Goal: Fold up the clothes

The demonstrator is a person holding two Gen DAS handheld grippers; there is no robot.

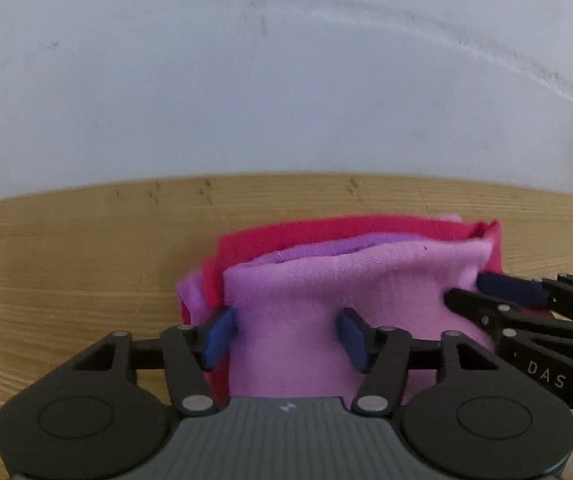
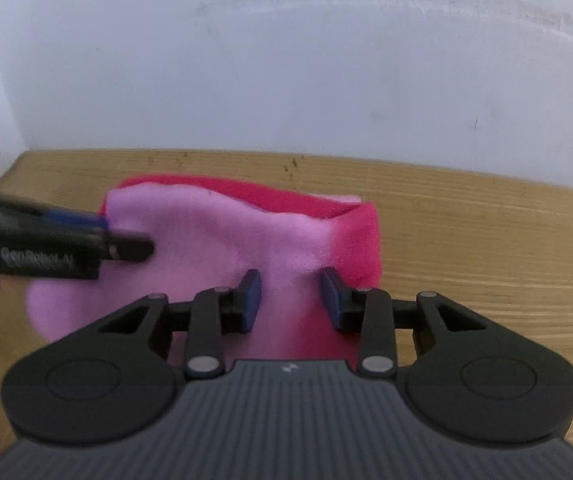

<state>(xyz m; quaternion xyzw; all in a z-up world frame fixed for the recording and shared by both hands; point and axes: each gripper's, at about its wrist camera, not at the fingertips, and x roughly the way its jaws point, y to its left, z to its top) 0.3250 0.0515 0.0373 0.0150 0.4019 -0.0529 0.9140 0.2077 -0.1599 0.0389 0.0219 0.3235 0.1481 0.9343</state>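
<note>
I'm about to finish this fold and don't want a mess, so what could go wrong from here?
Both tongs, left and right, stand open around the pink cloth, so nothing pins the fold and its raised layers may spring back.
The stack shows uneven red and purple edges; pressing now could set a crooked fold.
The tongs sit close together and could bump.

In the left wrist view, the white letters "DAS" stand on the black arm of the right gripper [image 1: 466, 290], off to the right. White lettering on the left gripper [image 2: 126, 236] is too blurred to read.
</note>
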